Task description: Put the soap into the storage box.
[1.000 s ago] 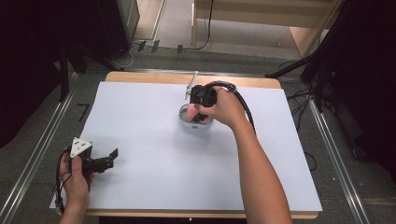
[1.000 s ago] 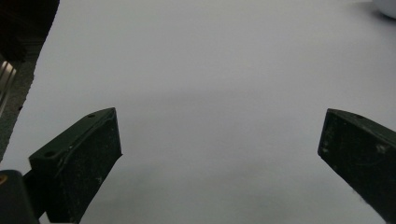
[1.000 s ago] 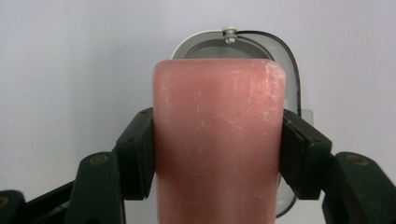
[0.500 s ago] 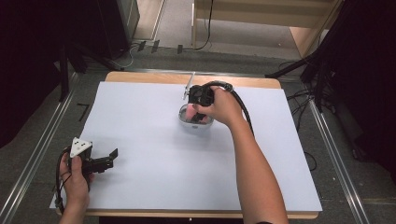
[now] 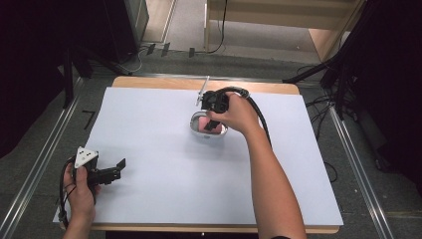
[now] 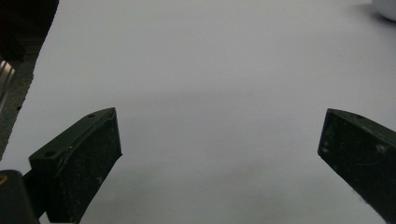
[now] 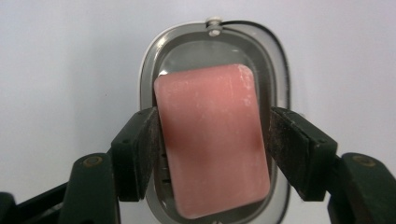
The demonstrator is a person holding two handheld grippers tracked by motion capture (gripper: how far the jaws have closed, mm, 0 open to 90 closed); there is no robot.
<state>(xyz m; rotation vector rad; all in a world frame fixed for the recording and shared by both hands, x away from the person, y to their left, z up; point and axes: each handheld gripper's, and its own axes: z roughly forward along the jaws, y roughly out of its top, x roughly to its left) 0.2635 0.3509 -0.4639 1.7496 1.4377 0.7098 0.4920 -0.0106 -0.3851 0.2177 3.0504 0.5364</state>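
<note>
Pink soap bar (image 7: 212,140) lengthwise in dish (image 7: 148,65), right gripper (image 7: 212,149) clamping its sides, left gripper (image 6: 219,154) wide.

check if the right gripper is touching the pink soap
Touching. In the right gripper view both jaws of the right gripper press flat against the long sides of the soap, with no gap, above the dish.

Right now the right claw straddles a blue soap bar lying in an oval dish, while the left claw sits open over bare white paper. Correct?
One detail is off: the soap bar is pink, not blue, as the right gripper view shows. The right claw does straddle it in the oval dish, and the left claw is open over white paper.
</note>
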